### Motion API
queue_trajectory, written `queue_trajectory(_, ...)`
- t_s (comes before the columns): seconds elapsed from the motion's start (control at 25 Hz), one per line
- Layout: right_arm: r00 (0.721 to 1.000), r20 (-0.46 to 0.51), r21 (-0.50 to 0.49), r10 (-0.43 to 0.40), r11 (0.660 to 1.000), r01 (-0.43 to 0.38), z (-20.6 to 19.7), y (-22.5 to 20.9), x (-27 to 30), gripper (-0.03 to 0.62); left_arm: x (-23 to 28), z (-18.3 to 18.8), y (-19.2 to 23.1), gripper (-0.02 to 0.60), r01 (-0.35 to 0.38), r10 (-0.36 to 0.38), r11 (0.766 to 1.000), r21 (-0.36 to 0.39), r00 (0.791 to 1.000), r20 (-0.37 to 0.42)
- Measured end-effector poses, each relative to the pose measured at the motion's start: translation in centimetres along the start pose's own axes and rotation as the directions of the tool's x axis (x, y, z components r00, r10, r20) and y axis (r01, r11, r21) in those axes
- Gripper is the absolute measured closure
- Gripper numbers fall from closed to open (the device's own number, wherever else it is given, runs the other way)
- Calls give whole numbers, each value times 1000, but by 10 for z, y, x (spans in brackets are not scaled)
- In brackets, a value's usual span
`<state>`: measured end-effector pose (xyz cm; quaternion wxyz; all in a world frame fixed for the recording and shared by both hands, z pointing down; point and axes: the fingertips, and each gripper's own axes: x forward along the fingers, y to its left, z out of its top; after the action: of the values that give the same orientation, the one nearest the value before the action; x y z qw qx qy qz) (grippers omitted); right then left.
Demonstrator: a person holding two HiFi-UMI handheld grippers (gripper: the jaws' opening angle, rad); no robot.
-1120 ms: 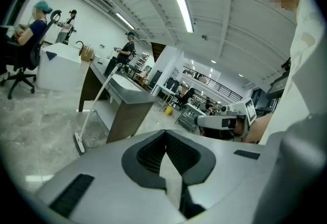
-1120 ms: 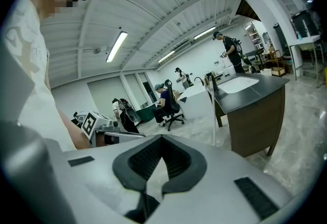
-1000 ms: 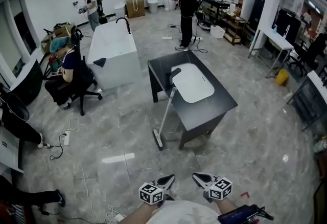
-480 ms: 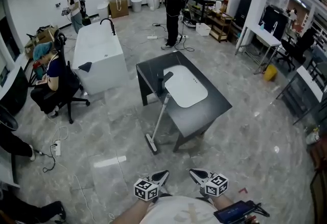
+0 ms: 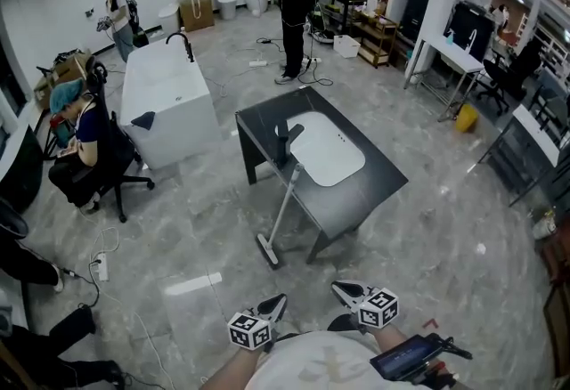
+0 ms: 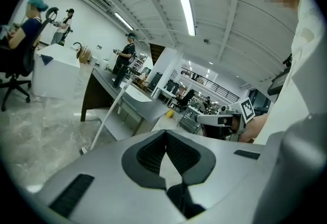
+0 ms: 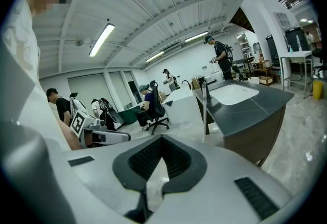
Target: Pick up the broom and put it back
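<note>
The dark grey bench (image 5: 378, 185) with its white inset basin (image 5: 326, 149) sits a little nearer than before. The left tongs (image 5: 279, 302) and right tongs (image 5: 339, 288) are both closed on nothing. The white long-handled broom (image 5: 281, 214) leans against the bench's edge, its head on the grey marble floor (image 5: 178, 219), well ahead of both.
</note>
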<state>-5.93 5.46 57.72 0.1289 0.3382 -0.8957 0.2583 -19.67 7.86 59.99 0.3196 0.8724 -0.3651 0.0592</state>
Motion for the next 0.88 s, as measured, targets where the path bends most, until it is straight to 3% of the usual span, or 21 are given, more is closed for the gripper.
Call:
queue_trajectory(0.28,1000,-11,-8,13,1000,-13,9,9,7,577,-10,1,12,569,-42,42,999,-24,999,12)
queue_trajectory(0.56,998,-34,19,56,998,-56,0,-18,32,577,-2,0,27,569,-95,95,995,-33,995,15)
queue_trajectory(0.88,988,-35,-26,151,988,-152,44,-50,75,577,26,36,53,569,-171,172,985,-39,984,35)
